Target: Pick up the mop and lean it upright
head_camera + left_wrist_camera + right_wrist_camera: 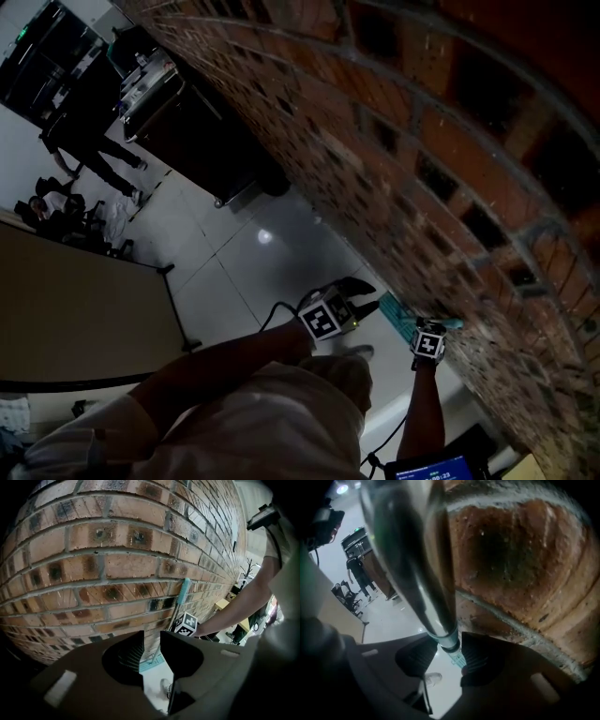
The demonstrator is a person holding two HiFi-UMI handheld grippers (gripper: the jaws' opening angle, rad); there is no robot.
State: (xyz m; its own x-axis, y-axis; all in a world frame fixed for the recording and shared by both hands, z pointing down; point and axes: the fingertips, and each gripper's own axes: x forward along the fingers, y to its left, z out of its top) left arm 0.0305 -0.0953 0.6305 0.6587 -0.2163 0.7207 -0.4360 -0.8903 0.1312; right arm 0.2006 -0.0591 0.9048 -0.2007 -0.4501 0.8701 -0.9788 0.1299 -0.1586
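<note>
The mop leans upright against the brick wall (422, 141). Its teal head (152, 663) rests on the floor and its teal grip (185, 590) touches the bricks. In the right gripper view the shiny pole (417, 564) runs down between the jaws of my right gripper (449, 652). The jaws stand open, with a slim gap beside the pole. My left gripper (152, 644) is held back from the wall, open and empty, pointing at the mop. The head view shows both marker cubes close together at the foot of the wall, left (323, 319) and right (428, 342).
A person (94, 150) stands far off on the white tiled floor (244, 253), beside a dark cabinet (202, 141). A beige panel (75, 309) lies to my left. A lit screen (427, 466) sits at the bottom edge. My shoe (430, 679) is under the right gripper.
</note>
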